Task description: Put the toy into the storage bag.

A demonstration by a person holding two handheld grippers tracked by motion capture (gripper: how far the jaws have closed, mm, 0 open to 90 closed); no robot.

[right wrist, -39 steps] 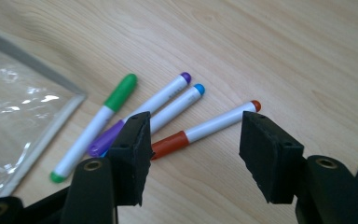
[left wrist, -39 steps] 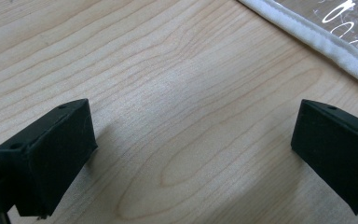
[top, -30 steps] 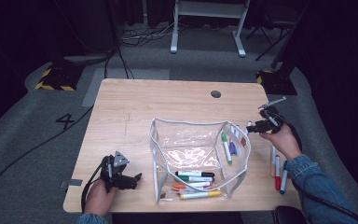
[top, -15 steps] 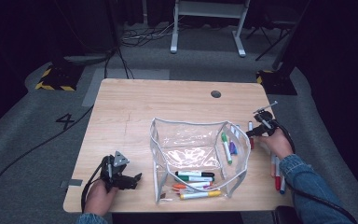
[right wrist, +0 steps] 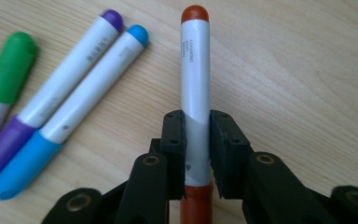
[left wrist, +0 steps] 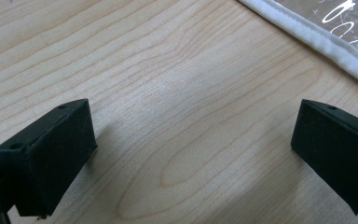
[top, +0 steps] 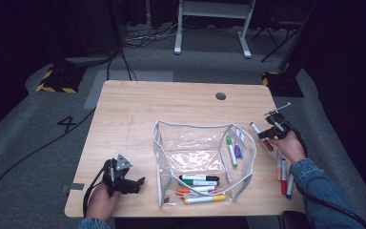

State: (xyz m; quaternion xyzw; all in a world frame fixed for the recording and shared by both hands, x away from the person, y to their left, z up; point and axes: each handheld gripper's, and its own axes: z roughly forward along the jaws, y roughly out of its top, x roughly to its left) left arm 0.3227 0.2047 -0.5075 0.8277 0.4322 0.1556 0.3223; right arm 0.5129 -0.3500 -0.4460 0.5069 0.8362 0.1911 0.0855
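Observation:
My right gripper (right wrist: pixel 196 122) is shut on a white marker with a red cap (right wrist: pixel 195 70); its jaws have just been closing onto the barrel. In the high view this right gripper (top: pixel 266 135) holds the red marker (top: pixel 257 130) low over the wood, just right of a clear pouch with a white rim (top: pixel 158 143). Green (right wrist: pixel 7 70), purple (right wrist: pixel 74 60) and blue (right wrist: pixel 93 79) markers lie to the left of the held one. My left gripper (top: pixel 136 183) rests near the table's front left, jaws open on bare wood (left wrist: pixel 193 140), with the pouch rim (left wrist: pixel 317 42) ahead.
Several markers lie in the pouch's near end (top: pixel 198 183), and a green one (top: pixel 230 149) lies at its right side. Loose markers (top: pixel 283 176) lie by the person's right forearm. A cable hole (top: pixel 220 96) sits near the table's far edge.
The right gripper's jaws have closed on the red marker, and the hand shifted slightly toward the pouch. The left gripper has stayed where it was.

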